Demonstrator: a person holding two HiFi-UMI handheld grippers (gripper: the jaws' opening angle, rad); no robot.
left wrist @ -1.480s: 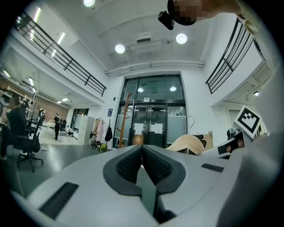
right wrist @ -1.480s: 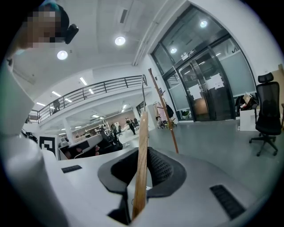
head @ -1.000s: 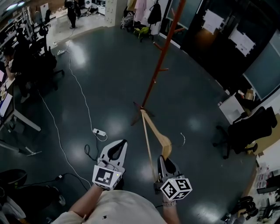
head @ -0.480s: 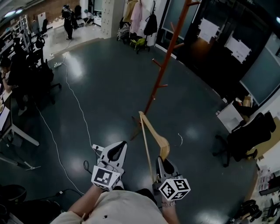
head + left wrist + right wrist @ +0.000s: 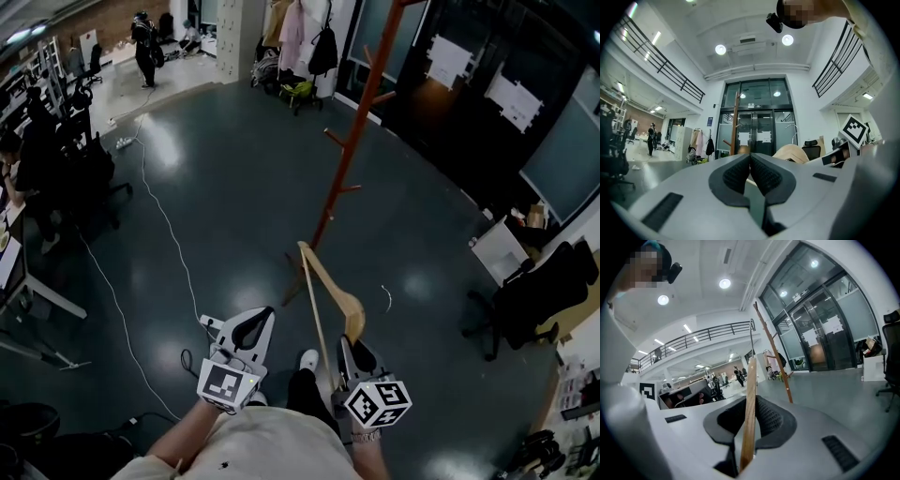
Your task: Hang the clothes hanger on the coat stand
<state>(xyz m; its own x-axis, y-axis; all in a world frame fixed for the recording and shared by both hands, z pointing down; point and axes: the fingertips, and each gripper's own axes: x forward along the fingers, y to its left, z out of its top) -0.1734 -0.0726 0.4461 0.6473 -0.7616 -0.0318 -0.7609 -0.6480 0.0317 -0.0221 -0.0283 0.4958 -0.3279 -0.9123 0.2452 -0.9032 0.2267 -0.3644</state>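
- I saw bare dark floor (image 5: 234,187) lying open between me and the coat stand (image 5: 351,152).
- Its side pegs (image 5: 335,138) jutted from the pole.
- A white cable (image 5: 167,225) trailed along the left; an office chair (image 5: 527,298) stood well to the right.

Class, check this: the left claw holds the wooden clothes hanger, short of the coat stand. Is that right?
No. The right claw holds the wooden clothes hanger, as the right gripper view shows; the left claw is shut, empty. The hanger is short of the coat stand.
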